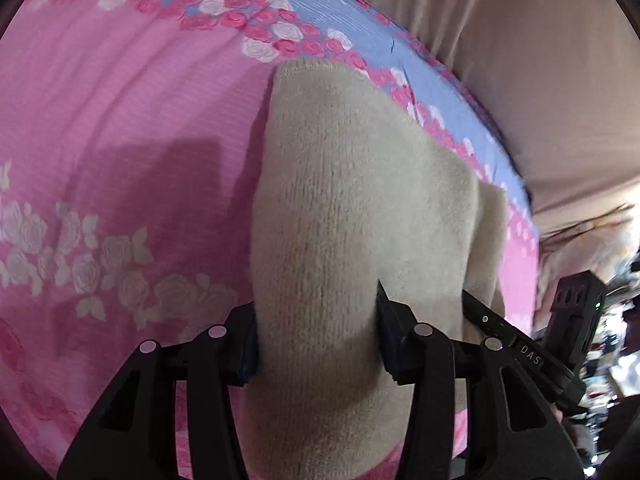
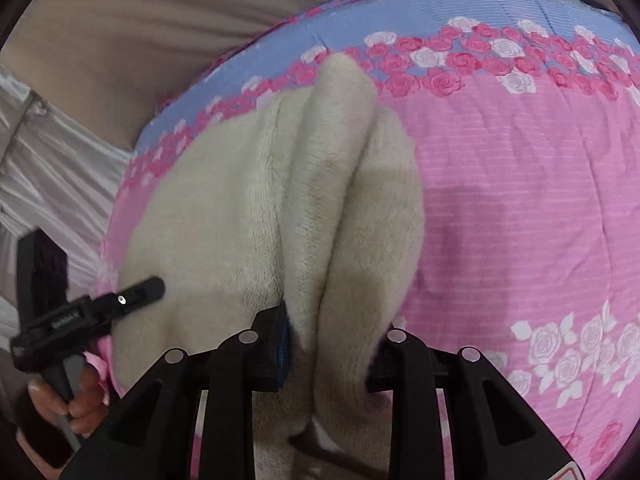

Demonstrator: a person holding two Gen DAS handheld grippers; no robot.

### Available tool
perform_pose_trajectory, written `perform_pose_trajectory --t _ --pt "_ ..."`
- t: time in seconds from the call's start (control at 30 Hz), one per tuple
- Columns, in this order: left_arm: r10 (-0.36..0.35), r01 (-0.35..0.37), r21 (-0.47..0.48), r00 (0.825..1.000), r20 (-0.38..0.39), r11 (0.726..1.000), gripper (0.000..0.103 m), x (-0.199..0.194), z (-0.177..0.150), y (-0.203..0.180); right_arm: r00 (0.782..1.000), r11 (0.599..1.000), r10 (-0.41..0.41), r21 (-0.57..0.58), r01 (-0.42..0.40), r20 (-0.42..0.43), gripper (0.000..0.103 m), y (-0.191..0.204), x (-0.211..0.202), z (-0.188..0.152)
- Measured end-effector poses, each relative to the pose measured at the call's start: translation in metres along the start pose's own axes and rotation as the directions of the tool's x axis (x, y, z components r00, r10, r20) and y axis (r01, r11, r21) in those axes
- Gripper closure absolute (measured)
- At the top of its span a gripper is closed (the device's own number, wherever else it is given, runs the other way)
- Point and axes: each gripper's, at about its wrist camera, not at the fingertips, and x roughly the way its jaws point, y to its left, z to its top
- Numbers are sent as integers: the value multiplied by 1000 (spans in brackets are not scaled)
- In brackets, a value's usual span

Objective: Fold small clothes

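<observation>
— Where's the cream fleece garment (image 1: 340,216)?
— On the pink rose-print bedspread (image 1: 120,120).
— And the fingers?
— Left gripper (image 1: 316,332) and right gripper (image 2: 332,344) are each clamped on its near edge.

cloth (image 1: 340,200) on bedspread (image 1: 120,140), curtain (image 1: 540,60) behind

The pink bedspread (image 1: 120,128) lies flat and bare on the left hand-held gripper's (image 1: 316,344) left side. The cream cloth (image 1: 340,200) fills the space ahead of it. A beige curtain (image 1: 520,60) blocks the bed's far edge.
</observation>
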Motion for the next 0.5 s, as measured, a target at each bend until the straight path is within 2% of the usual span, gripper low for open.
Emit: perform_pose_trajectory --t 0.07,0.2,0.27,0.33,0.37,0.4,0.43,0.47,0.5 --pt "-29 29 19 1000 7 999 59 -10 4 -8 999 1000 7 -17 -7 40 79 12 -17 4" --pt "-88 78 118 992 87 990 58 -50 25 -37 984 995 67 -77 -55 164 79 48 -59 17" --pt "-85 67 154 990 114 986 57 -65 35 -43 981 995 65 -84 -50 183 79 58 -60 25" --pt "-43 23 171 992 116 985 53 -60 45 -39 988 997 -2 -74 14 154 75 49 -36 26" --pt "-14 -4 166 994 110 986 47 -53 47 -33 993 996 -60 -54 66 104 70 38 -15 24" --pt "48 -61 152 995 91 987 44 -36 48 -22 991 991 -128 -25 129 39 68 24 5 19" --pt "102 -111 144 992 70 983 44 -25 47 -13 979 979 -202 10 202 -11 68 12 17 11" --pt "183 -186 135 983 34 973 45 -12 43 -3 980 979 -199 38 199 7 68 8 15 6" --pt "221 -219 125 975 -6 968 43 -6 39 5 980 980 -194 61 191 54 68 9 2 -2"
